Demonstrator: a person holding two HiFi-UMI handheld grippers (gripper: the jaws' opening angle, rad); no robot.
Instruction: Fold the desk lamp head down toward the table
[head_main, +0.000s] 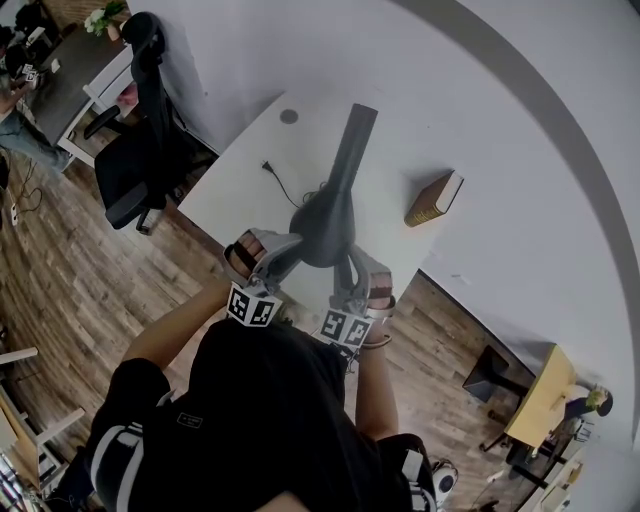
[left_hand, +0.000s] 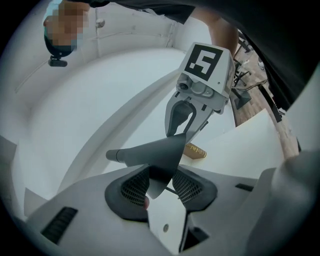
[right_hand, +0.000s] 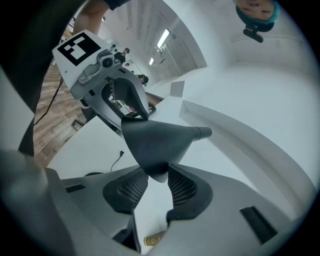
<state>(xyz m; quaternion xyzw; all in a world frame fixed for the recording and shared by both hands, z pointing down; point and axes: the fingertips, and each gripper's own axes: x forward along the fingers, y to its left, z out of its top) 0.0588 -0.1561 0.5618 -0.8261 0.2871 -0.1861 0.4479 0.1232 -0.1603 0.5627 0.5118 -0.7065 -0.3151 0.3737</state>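
The dark grey lamp head (head_main: 325, 225) hangs over the white table (head_main: 235, 195), and its arm (head_main: 352, 135) runs away toward the wall. My left gripper (head_main: 290, 250) holds the head's left edge. In the left gripper view the lamp head (left_hand: 155, 155) tapers down between the pads (left_hand: 134, 190), which press on it. My right gripper (head_main: 350, 262) is at the head's near right edge. In the right gripper view the rim of the lamp head (right_hand: 155, 142) dips between the mesh pads (right_hand: 182, 189), which stand slightly apart from it. Each gripper faces the other across the head.
A brown book (head_main: 433, 198) lies at the table's right edge by the wall. A black cable (head_main: 278, 180) trails across the tabletop. A black office chair (head_main: 140, 150) stands left of the table on the wooden floor. The white wall curves behind the lamp.
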